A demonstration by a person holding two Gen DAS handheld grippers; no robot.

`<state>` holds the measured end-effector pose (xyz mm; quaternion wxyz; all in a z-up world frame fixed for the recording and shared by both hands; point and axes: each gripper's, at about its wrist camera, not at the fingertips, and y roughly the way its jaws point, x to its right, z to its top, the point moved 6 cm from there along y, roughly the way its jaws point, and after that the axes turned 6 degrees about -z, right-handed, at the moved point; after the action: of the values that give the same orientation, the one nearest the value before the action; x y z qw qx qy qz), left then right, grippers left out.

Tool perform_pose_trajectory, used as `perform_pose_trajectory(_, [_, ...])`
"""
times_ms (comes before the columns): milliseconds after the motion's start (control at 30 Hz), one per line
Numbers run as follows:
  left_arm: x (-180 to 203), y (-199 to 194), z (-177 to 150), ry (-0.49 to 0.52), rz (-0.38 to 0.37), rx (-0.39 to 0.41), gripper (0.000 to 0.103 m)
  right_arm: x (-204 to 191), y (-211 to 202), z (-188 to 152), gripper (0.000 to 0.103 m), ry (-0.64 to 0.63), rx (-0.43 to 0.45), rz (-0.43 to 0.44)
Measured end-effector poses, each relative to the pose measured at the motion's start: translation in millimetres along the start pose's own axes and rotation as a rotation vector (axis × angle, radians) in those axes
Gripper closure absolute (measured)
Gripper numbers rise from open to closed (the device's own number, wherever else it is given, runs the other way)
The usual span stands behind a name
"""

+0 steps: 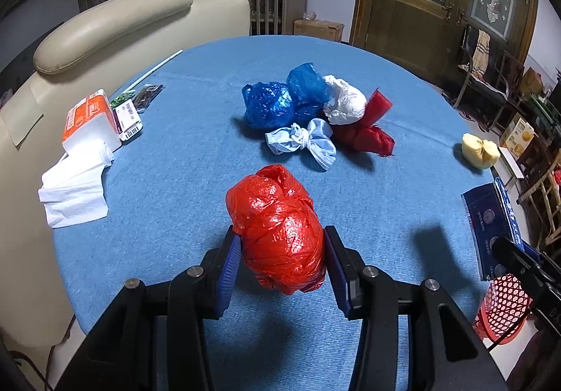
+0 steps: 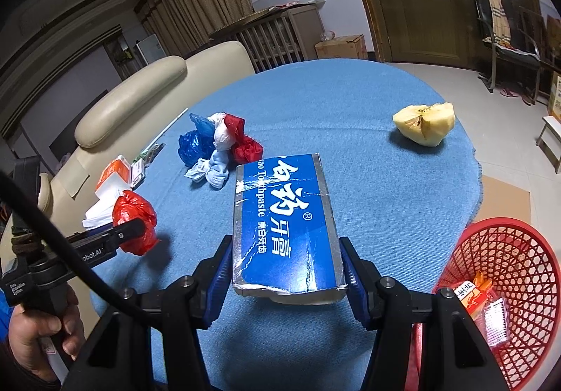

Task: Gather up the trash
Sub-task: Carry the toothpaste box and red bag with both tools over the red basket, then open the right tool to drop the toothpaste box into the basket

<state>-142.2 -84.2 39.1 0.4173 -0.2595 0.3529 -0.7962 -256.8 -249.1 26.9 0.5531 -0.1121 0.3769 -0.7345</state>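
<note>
Two red bag bundles (image 1: 278,231) (image 1: 368,126), two blue (image 1: 268,105) (image 1: 308,86), one white (image 1: 345,100), one toothpaste box (image 2: 285,223), one basket (image 2: 508,286).

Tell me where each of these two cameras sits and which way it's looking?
Left wrist: on the left gripper, angled down at the blue table; its fingers clamp a red bag.
Right wrist: on the right gripper, clamping a toothpaste box; the left hand shows.
Shared: table, red bag, apple piece, red basket.

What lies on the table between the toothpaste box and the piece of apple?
Nothing: in the right wrist view only bare blue tablecloth separates the toothpaste box from the apple piece.
</note>
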Motion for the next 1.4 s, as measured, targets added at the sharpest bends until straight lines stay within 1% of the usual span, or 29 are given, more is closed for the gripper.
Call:
perform_pose_trajectory(333, [22.1,-1.3,2.9,0.035,-0.027,0.003,0.055,16.9,-17.1,-3.2,0.043,0.045,0.019,-0.008])
perform_pose_trajectory(467, [39.5,-2.1,4.9,0.063,-0.058,0.009,0.055,31.4,-27.0,-6.4,0.043,0.076,0.024,-0.018])
perform_pose_trajectory(633, [79.5,-0.7,7.0,0.137,-0.115,0.009,0.055,53.7,-40.0,-10.7,0.043,0.116,0.036,-0.056])
perform_pose_trajectory(800, [120.1,-3.0,10.9,0.201,-0.173,0.021,0.055,87.8,-56.1,-16.5,0.043,0.173,0.053,-0.112])
perform_pose_trajectory(967, [155.2,-3.9,11.6,0.245,-0.233,0.023,0.055,133.2,-78.2,-27.1,0.043,0.245,0.064,-0.19])
perform_pose_trajectory(1167, [190.4,-4.5,8.1,0.302,-0.273,0.016,0.055,191.5,-94.0,-43.4,0.043,0.34,0.062,-0.285])
perform_pose_trajectory(1267, [207.0,-4.7,6.9,0.329,-0.291,0.013,0.055,211.1,-96.0,-49.7,0.043,0.375,0.058,-0.311])
perform_pose_trajectory(1400, [226.8,-3.5,5.4,0.357,-0.316,0.007,0.055,226.6,-98.5,-53.9,0.043,0.398,0.056,-0.325])
